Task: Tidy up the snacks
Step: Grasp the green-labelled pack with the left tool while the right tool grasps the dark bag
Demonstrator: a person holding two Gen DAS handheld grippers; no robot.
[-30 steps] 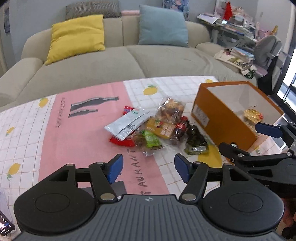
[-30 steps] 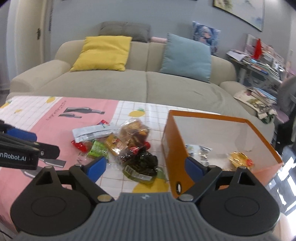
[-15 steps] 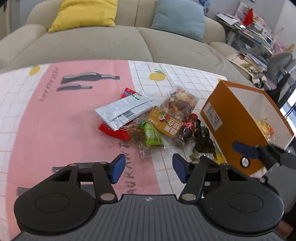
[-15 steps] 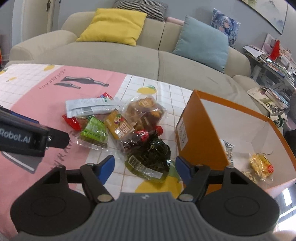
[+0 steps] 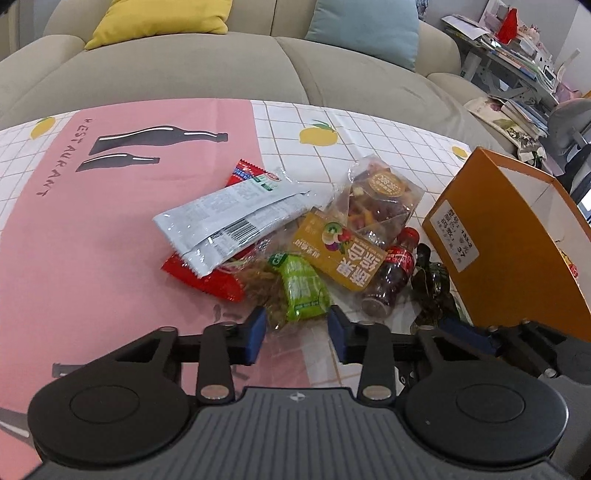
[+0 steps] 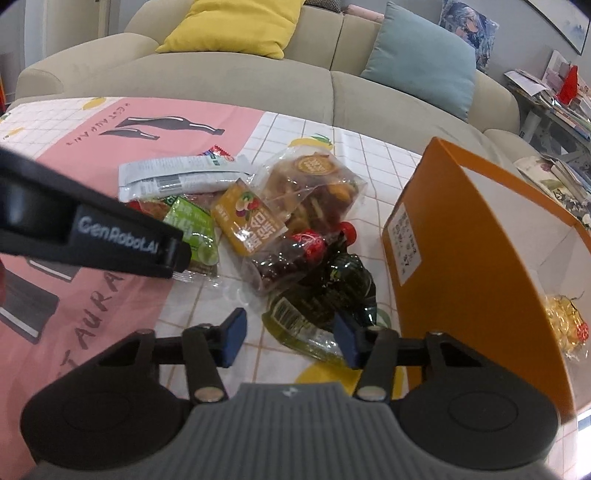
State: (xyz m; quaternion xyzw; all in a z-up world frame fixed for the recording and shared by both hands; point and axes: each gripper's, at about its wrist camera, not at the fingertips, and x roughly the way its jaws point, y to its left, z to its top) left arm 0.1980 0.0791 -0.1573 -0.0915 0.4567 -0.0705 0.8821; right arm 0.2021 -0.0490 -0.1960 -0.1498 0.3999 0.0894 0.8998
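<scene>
Now, L hand-held gripper (image 5: pixel 295 334) wide open, empty, green snack pack (image 5: pixel 303 288) betw fingers, R hand-held gripper (image 6: pixel 290 338) same at dark pack (image 6: pixel 325 299).

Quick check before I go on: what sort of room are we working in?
Most likely a home living room: a beige sofa with a yellow cushion behind the table, and a cluttered desk to the side.

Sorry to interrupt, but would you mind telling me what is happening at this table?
A person is sorting snacks with two handheld grippers. The left gripper is open around the near end of a small green snack packet; the right gripper is open around a dark green crinkly packet. Neither is gripped yet. The orange cardboard box alongside already holds a golden wrapped snack.
</scene>
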